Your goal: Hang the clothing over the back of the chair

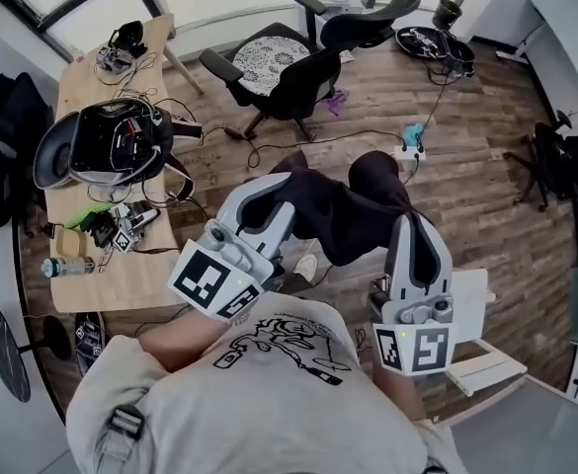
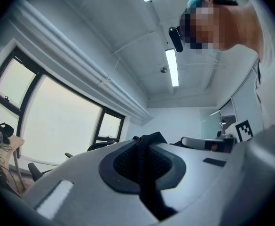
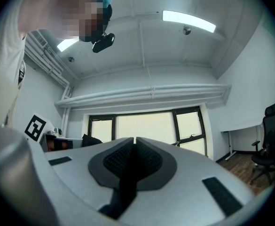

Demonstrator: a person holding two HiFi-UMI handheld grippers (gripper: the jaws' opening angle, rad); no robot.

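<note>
Both grippers are held out ahead of the chest, side by side and apart, pointing away and about level. The left gripper (image 1: 281,188) has its jaws pressed together on a fold of the dark garment (image 1: 348,215). The right gripper (image 1: 405,223) is likewise clamped on the same cloth. The left forearm (image 1: 175,339) reaches out from the near left.

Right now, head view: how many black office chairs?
4 black office chairs: two at top centre, one at left edge, one at right edge; others may be hidden.
</note>
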